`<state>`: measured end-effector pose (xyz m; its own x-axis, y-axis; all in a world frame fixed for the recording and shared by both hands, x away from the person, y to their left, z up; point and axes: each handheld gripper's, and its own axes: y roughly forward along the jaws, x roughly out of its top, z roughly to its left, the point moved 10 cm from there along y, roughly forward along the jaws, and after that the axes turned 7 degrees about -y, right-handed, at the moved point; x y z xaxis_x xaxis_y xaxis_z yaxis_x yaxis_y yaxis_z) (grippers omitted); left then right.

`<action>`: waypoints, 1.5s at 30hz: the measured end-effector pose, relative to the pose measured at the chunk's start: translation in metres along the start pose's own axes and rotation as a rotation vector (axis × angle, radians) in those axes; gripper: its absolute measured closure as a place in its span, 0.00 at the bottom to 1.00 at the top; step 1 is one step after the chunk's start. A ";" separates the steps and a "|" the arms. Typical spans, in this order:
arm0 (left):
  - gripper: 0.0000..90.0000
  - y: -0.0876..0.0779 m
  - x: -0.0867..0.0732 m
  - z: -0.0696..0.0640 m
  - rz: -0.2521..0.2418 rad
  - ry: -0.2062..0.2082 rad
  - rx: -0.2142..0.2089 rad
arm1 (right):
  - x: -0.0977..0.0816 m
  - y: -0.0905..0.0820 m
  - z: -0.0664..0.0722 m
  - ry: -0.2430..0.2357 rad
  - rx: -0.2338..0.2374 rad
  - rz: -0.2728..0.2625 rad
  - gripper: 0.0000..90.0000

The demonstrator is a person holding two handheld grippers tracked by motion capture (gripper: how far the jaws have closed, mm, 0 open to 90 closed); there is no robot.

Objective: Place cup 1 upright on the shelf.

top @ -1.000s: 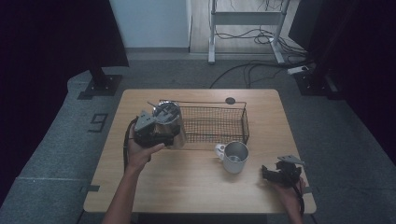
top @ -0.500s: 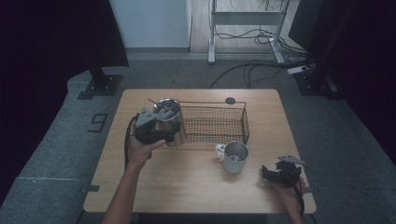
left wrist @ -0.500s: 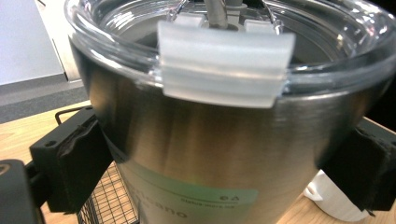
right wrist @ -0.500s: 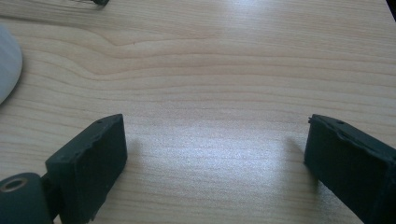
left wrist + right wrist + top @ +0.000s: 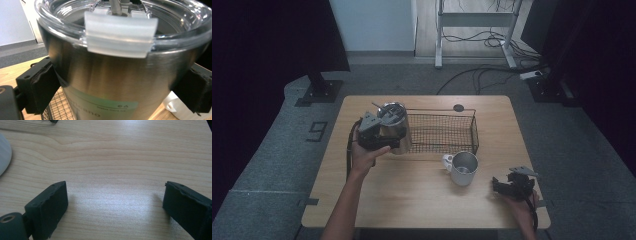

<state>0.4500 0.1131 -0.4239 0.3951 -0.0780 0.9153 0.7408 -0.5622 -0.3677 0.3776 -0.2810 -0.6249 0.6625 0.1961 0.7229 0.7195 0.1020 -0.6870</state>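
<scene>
The left hand-held gripper [image 5: 384,134] pinches the lidded stainless-steel tumbler [image 5: 395,127], lifted at the black wire basket's [image 5: 447,131] nine-o'clock end and, I judge, not yet set inside, while the right hand-held gripper [image 5: 506,186], jaws spread, rests on the wooden worktop [image 5: 412,200].

Count: 1 steel tumbler [image 5: 395,127] with clear lid, 1 metal mug [image 5: 463,168], 1 wire basket [image 5: 439,134], 1 small black disc [image 5: 458,107] (possibly a cap), 2 grippers.

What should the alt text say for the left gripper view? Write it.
A steel tumbler with a clear plastic lid, clamped between the left gripper's two black jaws above a wire basket and a wooden table.
</scene>
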 end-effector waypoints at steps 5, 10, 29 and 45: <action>0.05 0.004 0.002 0.000 -0.001 -0.005 0.000 | 0.000 0.000 0.000 0.002 0.000 0.001 0.07; 0.05 0.006 0.005 0.001 0.004 -0.004 0.004 | 0.000 0.000 0.000 0.000 0.000 0.001 0.07; 0.05 0.021 0.010 0.005 0.017 -0.005 0.009 | 0.000 0.000 0.000 -0.002 0.000 0.002 0.07; 0.05 0.034 0.018 0.006 0.027 0.014 0.022 | 0.000 0.000 0.000 -0.001 -0.002 -0.003 0.07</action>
<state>0.4853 0.0981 -0.4213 0.4078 -0.1048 0.9070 0.7415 -0.5416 -0.3960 0.3778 -0.2815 -0.6248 0.6603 0.1968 0.7248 0.7218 0.1004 -0.6848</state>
